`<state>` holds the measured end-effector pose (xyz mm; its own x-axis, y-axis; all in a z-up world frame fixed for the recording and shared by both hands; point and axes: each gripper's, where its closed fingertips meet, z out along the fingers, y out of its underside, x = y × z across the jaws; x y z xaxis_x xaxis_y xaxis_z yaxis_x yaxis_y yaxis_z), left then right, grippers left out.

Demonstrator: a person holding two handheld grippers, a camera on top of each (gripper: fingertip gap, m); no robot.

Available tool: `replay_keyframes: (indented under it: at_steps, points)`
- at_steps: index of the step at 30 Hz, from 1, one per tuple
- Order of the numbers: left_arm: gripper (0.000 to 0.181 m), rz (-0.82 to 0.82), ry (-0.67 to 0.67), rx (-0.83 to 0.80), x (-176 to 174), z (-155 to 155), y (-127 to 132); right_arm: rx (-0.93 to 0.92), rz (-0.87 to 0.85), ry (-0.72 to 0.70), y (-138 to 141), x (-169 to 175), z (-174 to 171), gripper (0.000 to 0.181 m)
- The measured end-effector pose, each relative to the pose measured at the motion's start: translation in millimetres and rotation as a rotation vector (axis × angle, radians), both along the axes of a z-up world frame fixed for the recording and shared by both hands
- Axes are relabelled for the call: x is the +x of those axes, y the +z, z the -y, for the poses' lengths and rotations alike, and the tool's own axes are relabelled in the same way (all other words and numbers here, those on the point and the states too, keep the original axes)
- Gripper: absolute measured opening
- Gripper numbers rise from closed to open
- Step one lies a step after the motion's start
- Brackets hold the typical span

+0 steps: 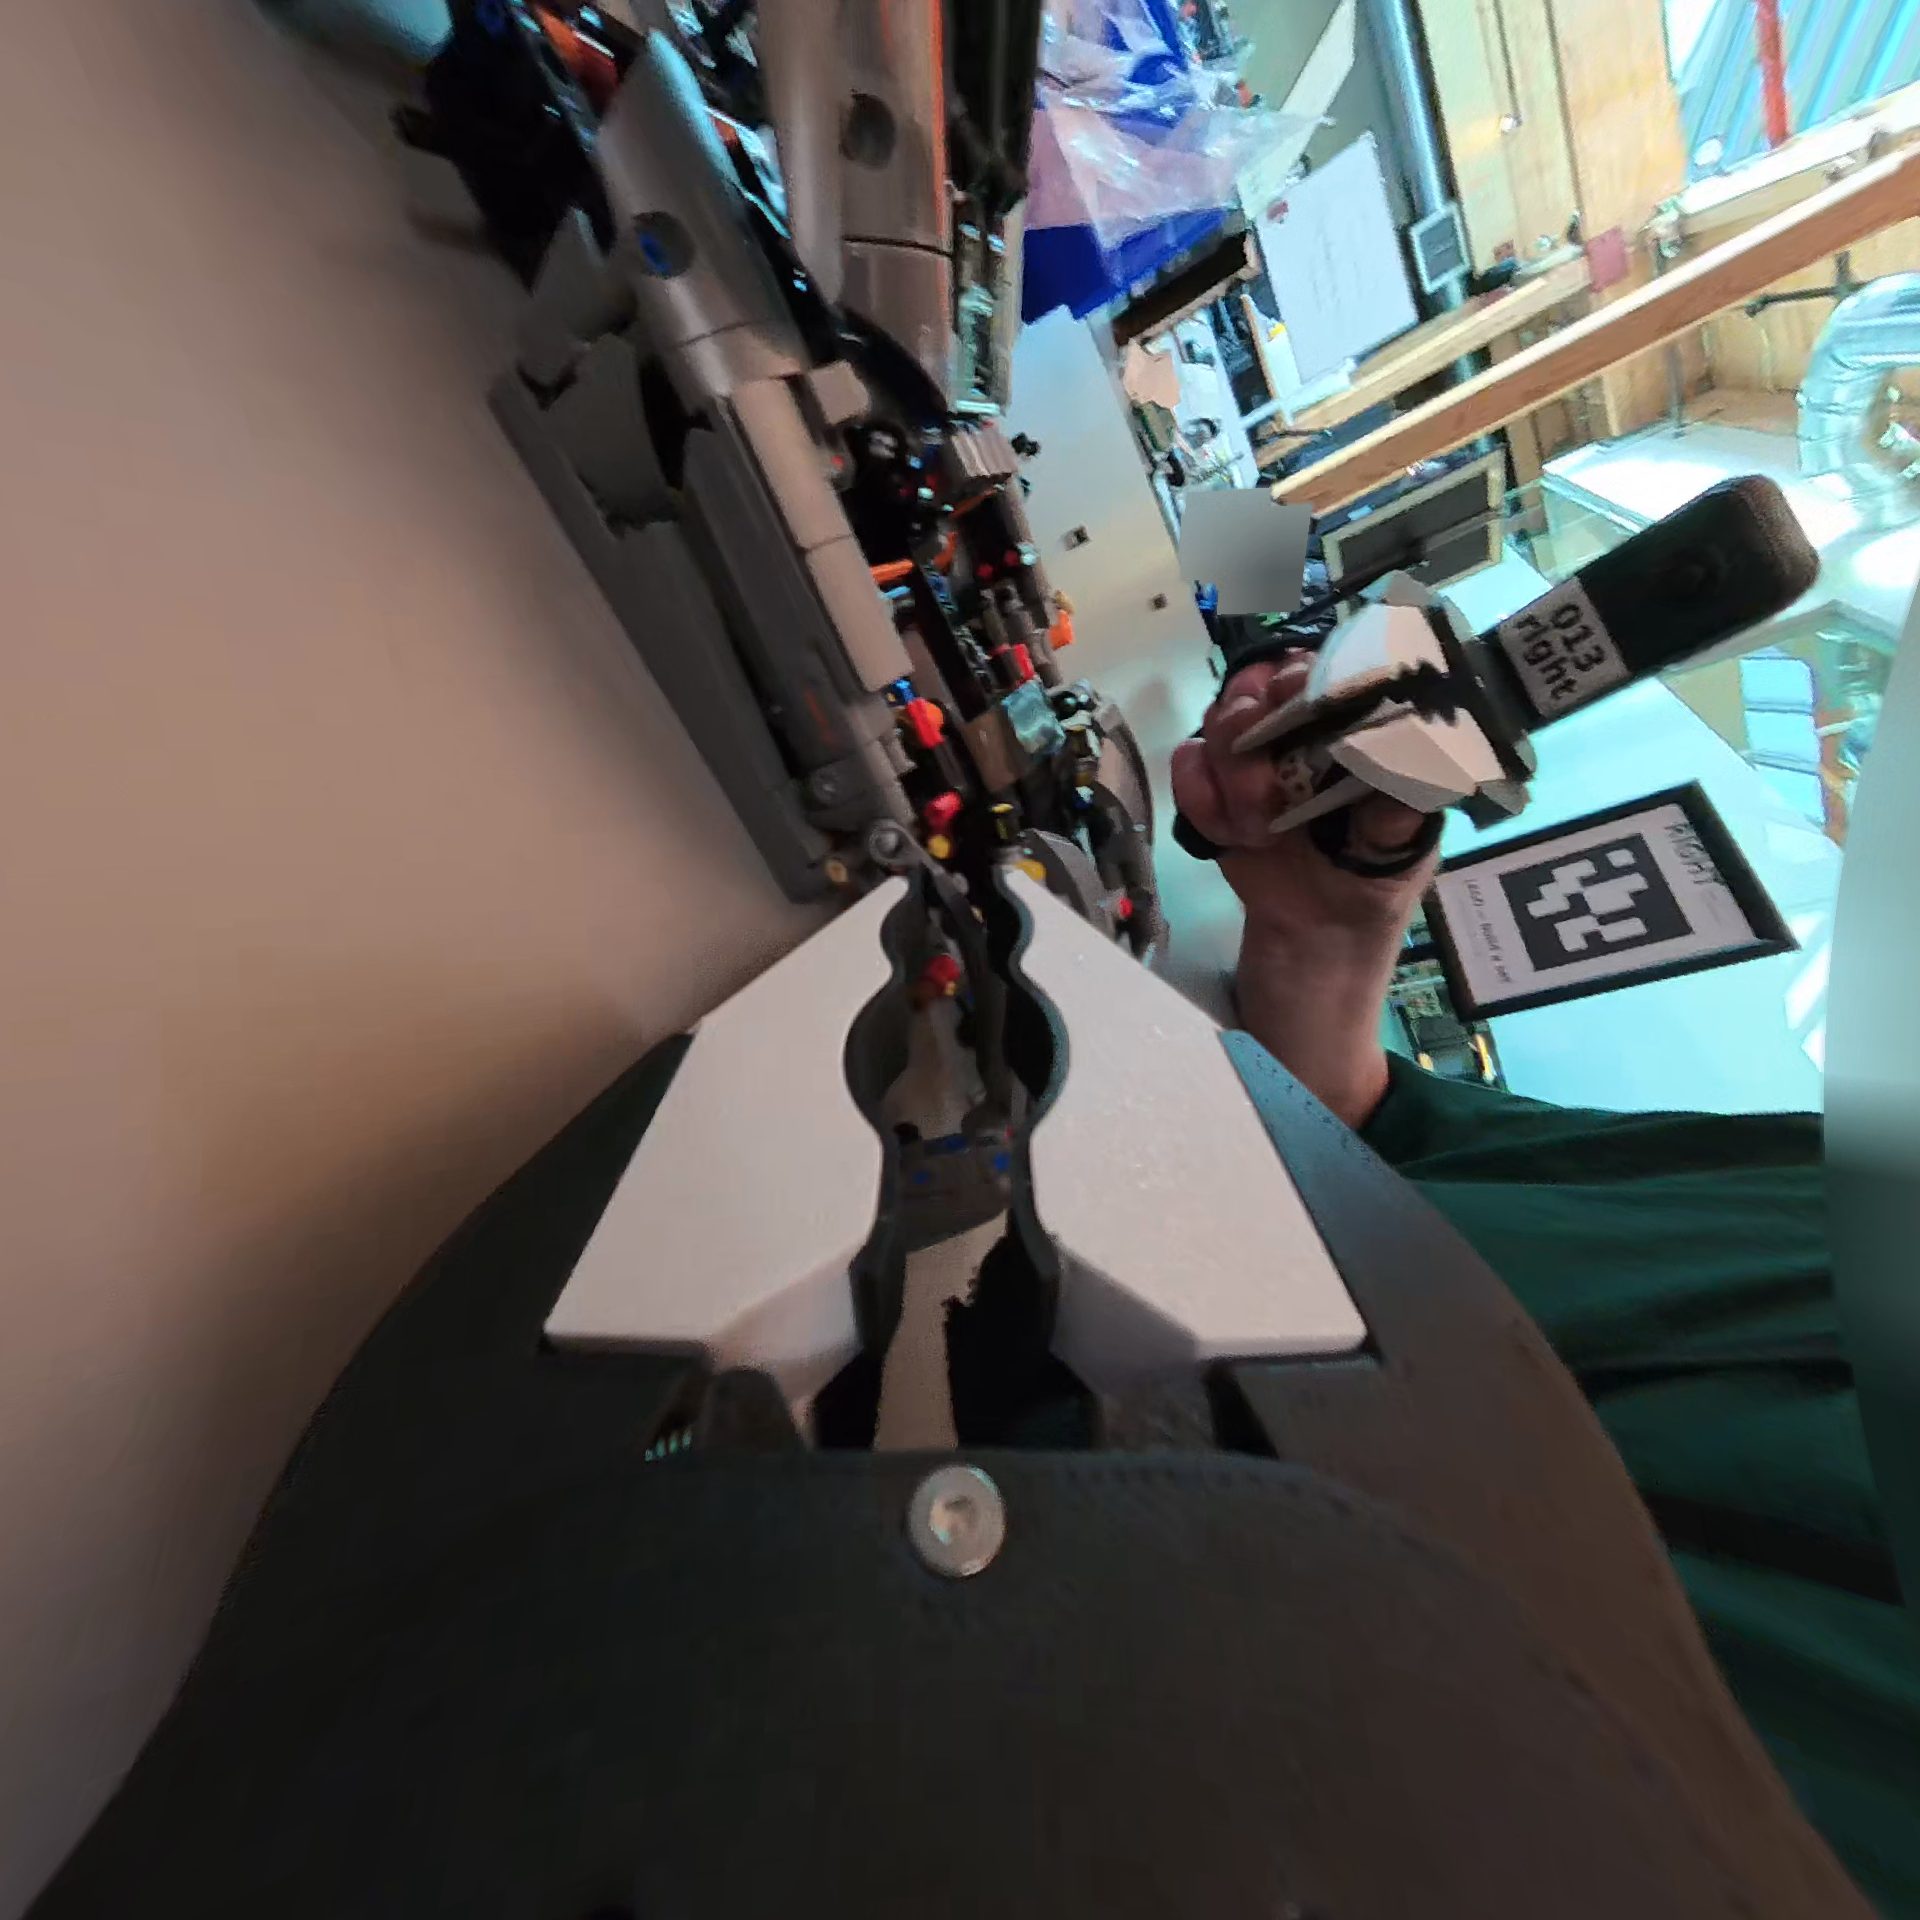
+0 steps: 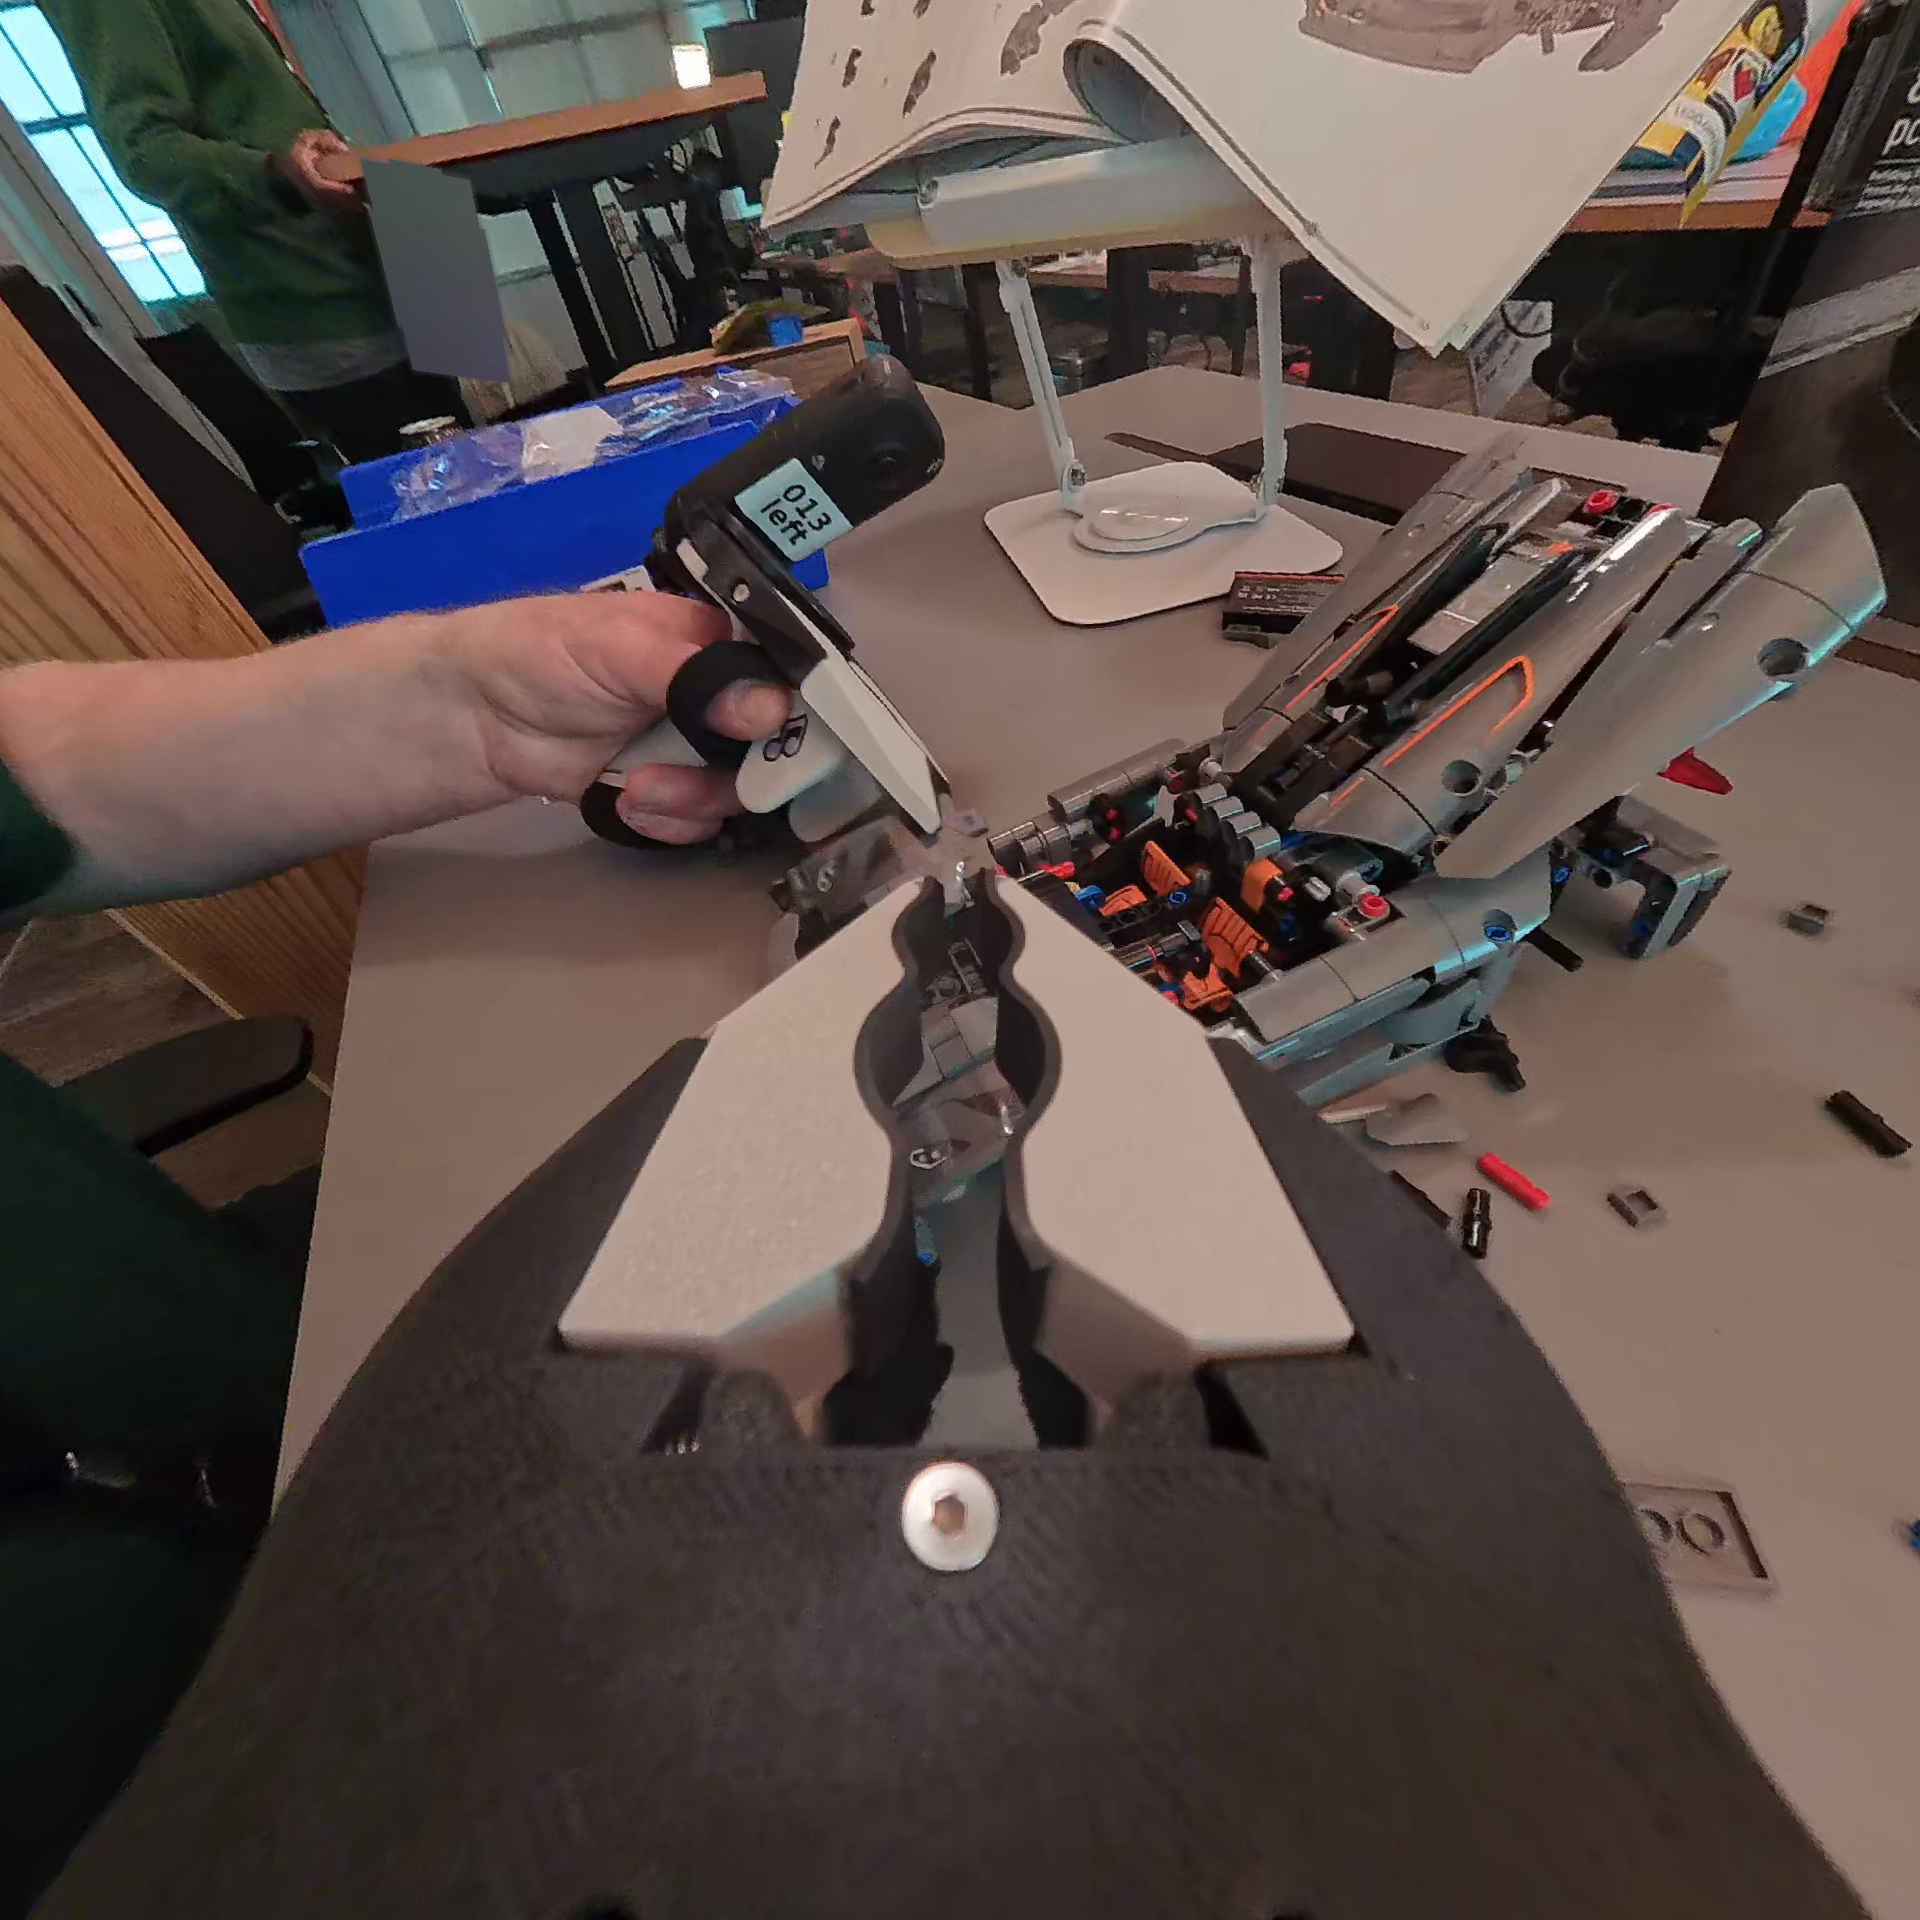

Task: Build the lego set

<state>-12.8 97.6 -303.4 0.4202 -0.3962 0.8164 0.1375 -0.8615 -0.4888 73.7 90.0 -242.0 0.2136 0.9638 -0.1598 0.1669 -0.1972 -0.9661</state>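
Grey counter (image 2: pixel 582 997), workshop behind. Lego model (image 2: pixel 1455 790) is stood at centre. Left gripper (image 2: pixel 940 821) and right gripper (image 2: pixel 961 894), both nearly closed, are met at its near end on a small grey piece (image 2: pixel 956 862); which one holds it cannot be told. Fitting step judged in hand; careful alignment then pressing is called for.

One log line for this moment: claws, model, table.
left claw: tips at car model's front corner, closure unclear | right claw: slightly open, close by | loose pieces on table

Lego car (image 2: pixel 1455 790) and loose pieces (image 2: pixel 1512 1181) rightward
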Motion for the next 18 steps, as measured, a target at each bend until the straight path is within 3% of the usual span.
replay_keyframes:
  at_steps: [4,9,12,18]
  points:
    - [0.017,-0.060,0.016,0.014,-7.3,-3.9,-3.6,0.006,-0.012,0.006,1.1,2.7,-0.4,0.005]
    - [0.005,-0.087,-0.023,0.008,-4.1,-1.4,-9.1,0.005,0.010,-0.019,-4.4,5.7,-7.2,0.006]
    - [0.024,-0.039,-0.032,-0.015,-2.0,-2.1,-5.9,0.023,0.063,-0.048,-12.5,6.9,-12.7,0.009]
    - [0.009,-0.094,-0.107,-0.038,7.0,4.9,-14.8,0.004,0.064,-0.065,-16.7,8.4,-16.6,0.008]
